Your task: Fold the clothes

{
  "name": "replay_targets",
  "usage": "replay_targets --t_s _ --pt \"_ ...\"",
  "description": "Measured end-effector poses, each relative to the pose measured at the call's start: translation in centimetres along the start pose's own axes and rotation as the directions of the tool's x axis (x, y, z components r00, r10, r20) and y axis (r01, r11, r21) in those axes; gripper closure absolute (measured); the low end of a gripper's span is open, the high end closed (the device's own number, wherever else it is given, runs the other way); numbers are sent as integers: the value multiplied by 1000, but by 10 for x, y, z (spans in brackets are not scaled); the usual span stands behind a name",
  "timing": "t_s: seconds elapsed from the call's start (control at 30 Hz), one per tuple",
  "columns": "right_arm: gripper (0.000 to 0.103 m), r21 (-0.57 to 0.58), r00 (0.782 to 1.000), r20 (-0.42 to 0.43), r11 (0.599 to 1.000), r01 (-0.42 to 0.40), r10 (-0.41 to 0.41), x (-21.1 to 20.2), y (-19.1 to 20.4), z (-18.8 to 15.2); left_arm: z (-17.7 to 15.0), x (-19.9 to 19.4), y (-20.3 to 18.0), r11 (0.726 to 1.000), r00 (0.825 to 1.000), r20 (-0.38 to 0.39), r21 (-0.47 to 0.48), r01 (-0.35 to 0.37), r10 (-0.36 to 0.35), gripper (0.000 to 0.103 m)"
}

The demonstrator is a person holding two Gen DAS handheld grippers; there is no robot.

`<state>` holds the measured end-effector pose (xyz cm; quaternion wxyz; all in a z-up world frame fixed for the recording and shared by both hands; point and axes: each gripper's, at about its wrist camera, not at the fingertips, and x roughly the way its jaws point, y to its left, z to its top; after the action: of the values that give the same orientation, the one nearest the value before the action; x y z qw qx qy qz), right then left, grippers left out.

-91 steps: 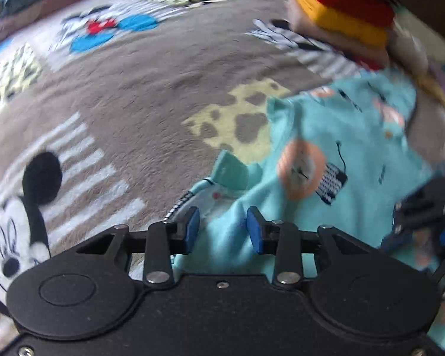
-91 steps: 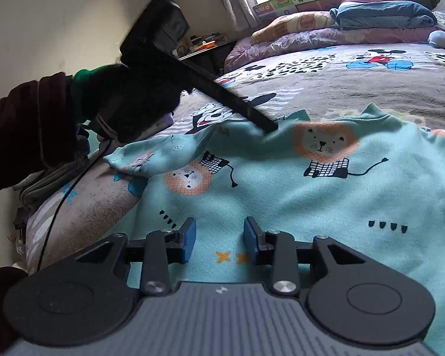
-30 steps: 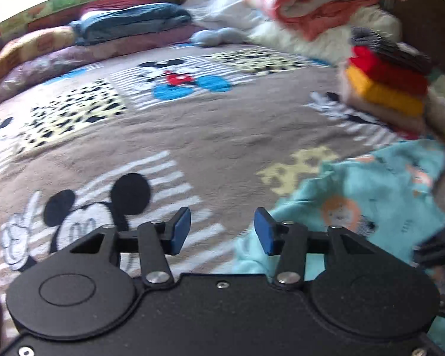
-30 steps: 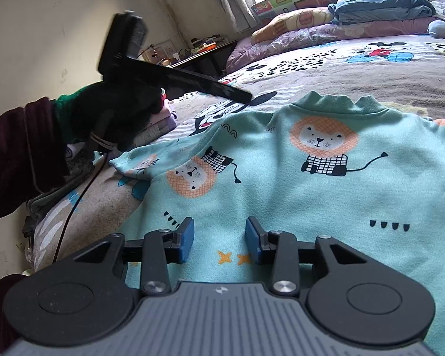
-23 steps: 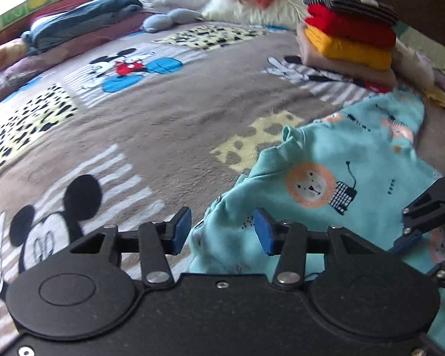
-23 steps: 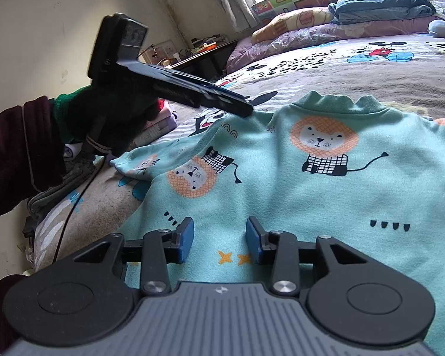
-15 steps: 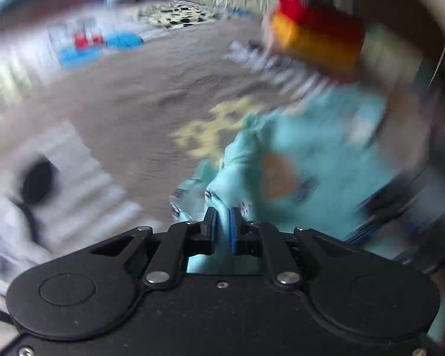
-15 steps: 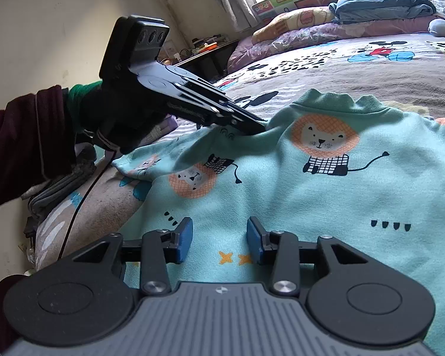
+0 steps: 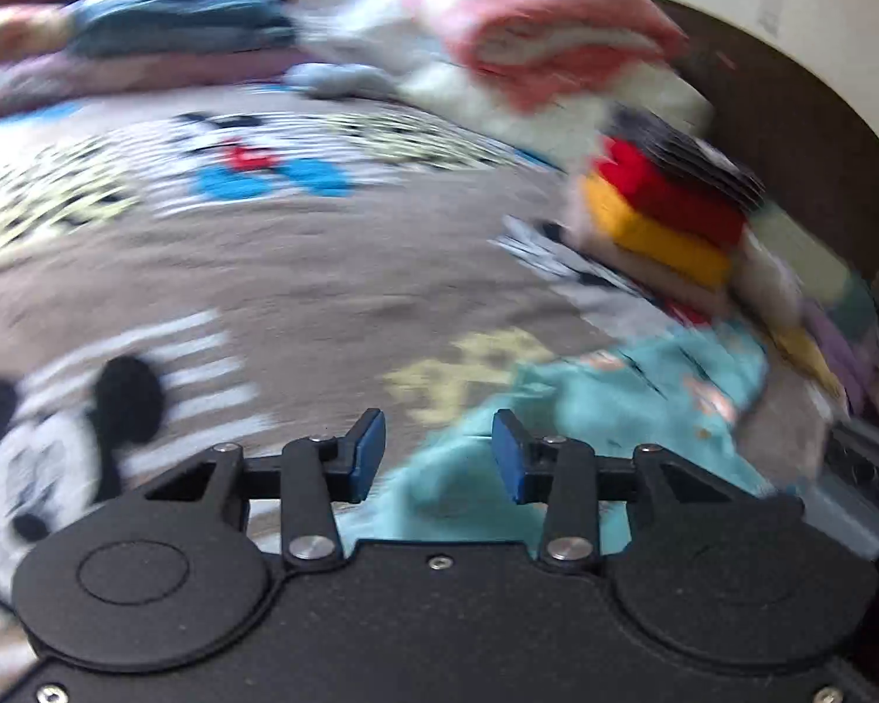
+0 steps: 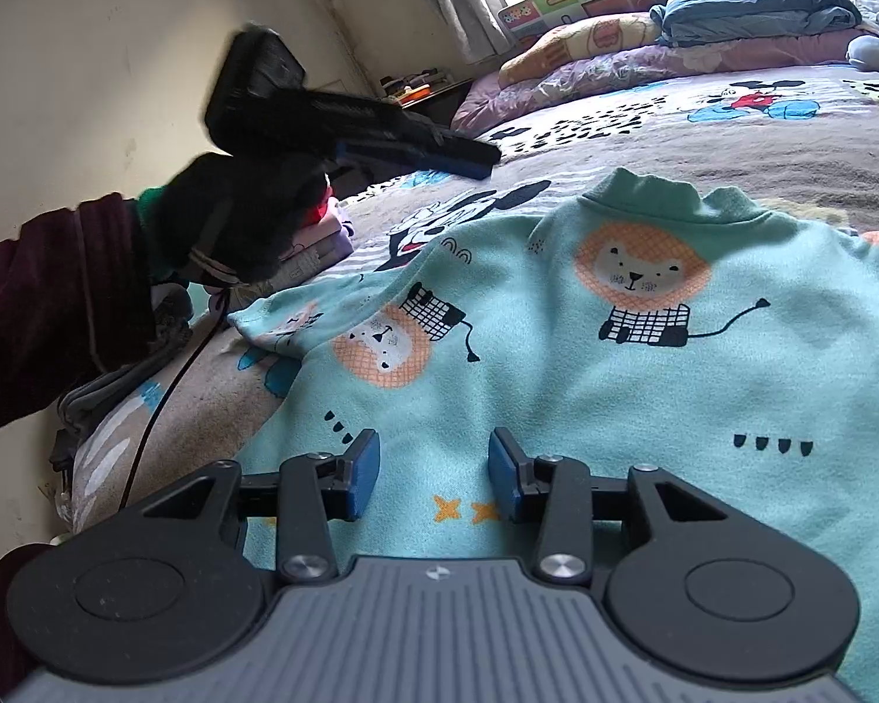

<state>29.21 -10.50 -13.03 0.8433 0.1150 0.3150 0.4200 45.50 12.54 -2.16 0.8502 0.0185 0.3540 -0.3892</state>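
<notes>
Teal lion-print shirt (image 10: pixel 644 363) flat on bed blanket (image 10: pixel 762 140). Left hand-held gripper (image 9: pixel 438 454) lifted clear, jaws just reopened, nothing between. Right hand-held gripper (image 10: pixel 433 471) parted over shirt hem, pads not pinching cloth.

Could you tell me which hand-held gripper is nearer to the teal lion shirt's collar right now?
Left. The left hand-held gripper hovers open above the bed just left of the collar. The right hand-held gripper sits open over the teal lion shirt near its lower part.
</notes>
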Motion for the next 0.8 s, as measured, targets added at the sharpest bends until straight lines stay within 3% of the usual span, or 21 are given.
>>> replay_targets --t_s 0.1,0.2,0.27,0.37,0.43,0.53,0.57,0.63,0.8 --pt "61 -1 1000 0 1000 0 0 0 0 0 3 38 -16 994 995 -96 107 20 -10 64" --pt "61 1 1000 0 1000 -1 1 0 0 1 2 63 -10 993 988 -153 114 -3 21 65" --pt "61 2 1000 -1 1000 -2 3 0 -1 1 4 61 -6 997 990 -142 78 20 -9 89" --pt "61 6 1000 0 1000 -6 6 0 -2 1 11 44 6 985 984 -75 -68 159 -164 92" --pt "60 6 1000 1 1000 -7 7 0 -2 1 5 55 30 940 965 -77 -258 222 -249 92" --pt "60 7 1000 0 1000 -8 8 0 -2 1 -8 82 61 901 969 -187 -428 67 -161 86" --pt "60 8 1000 1 1000 -8 8 1 -2 1 -10 83 66 885 973 -166 -461 69 -162 86" --pt "60 10 1000 0 1000 -9 9 1 -2 1 -3 73 55 929 990 -141 -367 -40 -13 85" --pt "60 8 1000 -1 1000 -7 7 0 -1 1 -2 27 32 959 993 -51 -259 -118 109 85"
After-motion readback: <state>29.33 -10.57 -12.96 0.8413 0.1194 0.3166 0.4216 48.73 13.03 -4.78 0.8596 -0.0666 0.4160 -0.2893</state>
